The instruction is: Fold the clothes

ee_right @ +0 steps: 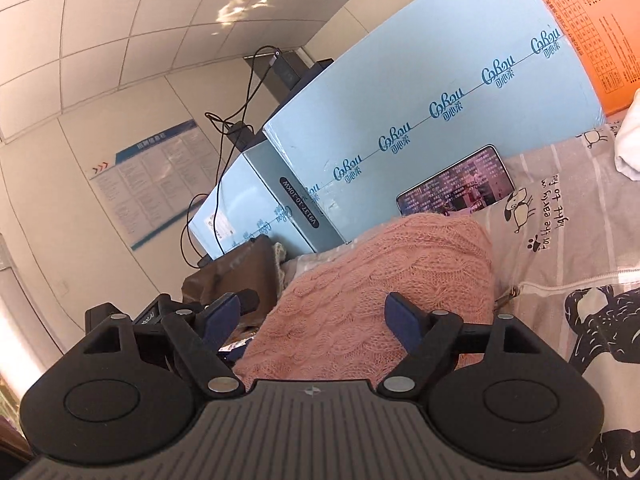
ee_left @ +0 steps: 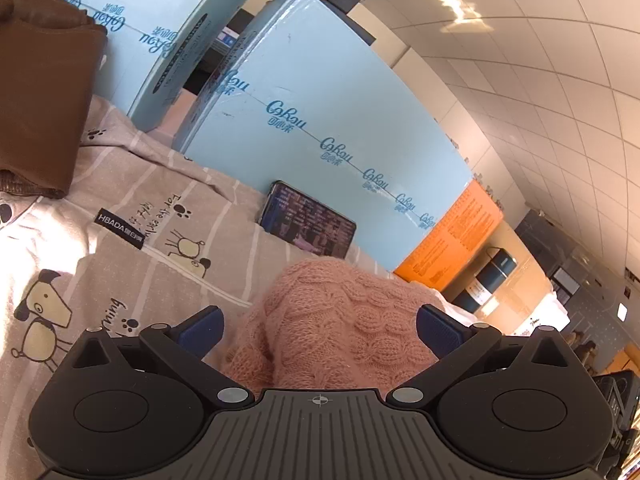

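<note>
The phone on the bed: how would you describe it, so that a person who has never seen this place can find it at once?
Look for the large pale blue carton standing on the patterned bed sheet. The phone leans against the carton's lower edge, just behind the pink knitted sweater. It is the only dark, glossy rectangle there, and its screen is lit.

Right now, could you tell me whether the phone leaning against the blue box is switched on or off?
On. The phone shows a lit screen with text and coloured images in both wrist views.
</note>
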`<act>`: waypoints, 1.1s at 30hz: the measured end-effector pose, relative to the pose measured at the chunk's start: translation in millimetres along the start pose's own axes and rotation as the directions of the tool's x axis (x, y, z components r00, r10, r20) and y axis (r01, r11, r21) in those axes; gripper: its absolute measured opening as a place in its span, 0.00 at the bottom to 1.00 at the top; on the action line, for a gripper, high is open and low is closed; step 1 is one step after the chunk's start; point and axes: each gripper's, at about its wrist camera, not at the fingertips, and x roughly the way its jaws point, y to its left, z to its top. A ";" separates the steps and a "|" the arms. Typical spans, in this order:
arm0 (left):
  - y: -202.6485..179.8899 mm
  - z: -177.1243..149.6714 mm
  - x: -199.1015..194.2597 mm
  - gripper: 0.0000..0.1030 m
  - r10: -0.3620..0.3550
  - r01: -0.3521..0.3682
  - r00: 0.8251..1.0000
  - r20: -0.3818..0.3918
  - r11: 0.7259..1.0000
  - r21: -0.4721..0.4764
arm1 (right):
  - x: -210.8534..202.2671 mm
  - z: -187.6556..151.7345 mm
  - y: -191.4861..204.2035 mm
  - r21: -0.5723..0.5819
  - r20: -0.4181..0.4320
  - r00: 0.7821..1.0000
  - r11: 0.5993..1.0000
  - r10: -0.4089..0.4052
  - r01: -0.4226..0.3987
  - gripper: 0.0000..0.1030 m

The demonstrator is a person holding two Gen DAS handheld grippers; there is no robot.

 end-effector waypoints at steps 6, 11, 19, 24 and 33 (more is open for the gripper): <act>-32.4 -11.0 18.7 0.19 0.095 -0.083 0.995 -0.040 0.966 0.243 | -5.8 0.3 -8.7 0.043 0.023 1.000 0.999 0.002 -0.003 0.78; -22.7 -4.7 21.9 0.24 0.180 -0.167 0.983 -0.028 0.951 0.262 | -11.6 2.2 -16.2 0.085 0.045 0.999 0.996 0.016 -0.020 0.79; -7.4 -2.1 31.5 0.84 0.229 -0.222 0.973 -0.016 0.955 0.196 | -10.4 4.7 -20.4 0.121 0.015 0.994 0.987 0.104 -0.105 0.79; -1.0 -7.1 44.2 0.94 0.235 -0.217 0.968 -0.088 0.959 0.182 | 11.0 -0.1 -28.3 0.135 -0.111 0.994 0.990 -0.011 0.026 0.82; 2.2 -6.4 37.5 0.99 0.205 -0.186 0.970 -0.132 0.972 0.141 | 2.3 -2.6 -44.8 0.236 -0.049 0.998 0.971 -0.031 0.042 0.84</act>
